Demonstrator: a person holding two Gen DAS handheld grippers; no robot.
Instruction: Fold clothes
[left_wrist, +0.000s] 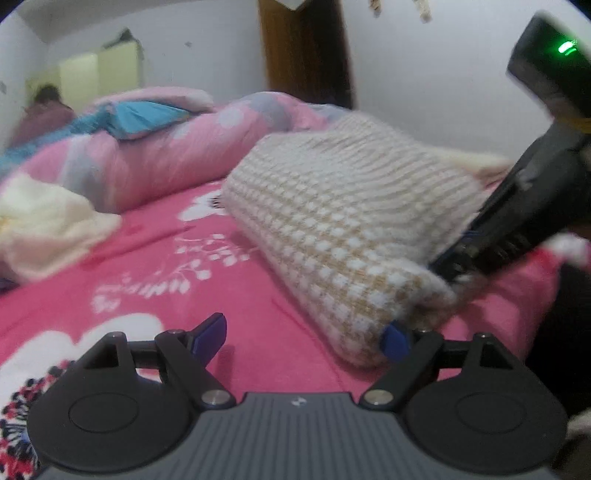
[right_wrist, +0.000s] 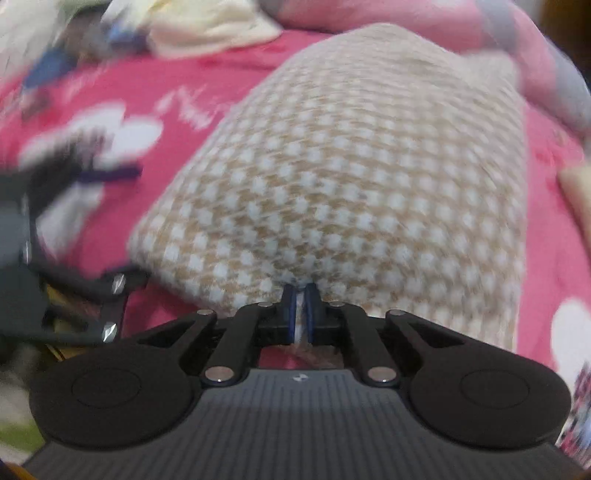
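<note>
Sweater (right_wrist: 332, 177) stretches away from my right claw (right_wrist: 301, 310), which pinches its near edge; my left claw (left_wrist: 303, 332), spread wide and empty, sits just left of the near corner on the bedspread (left_wrist: 147, 258).

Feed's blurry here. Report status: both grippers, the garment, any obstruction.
Right gripper shut on checked knit sweater edge. Left gripper open, nothing held, beside sweater corner. Sweater bunched on pink bedsheet. No obstruction seen.

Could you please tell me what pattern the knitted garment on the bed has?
The knitted garment has a small beige-and-white check; it shows best in the right wrist view.
</note>
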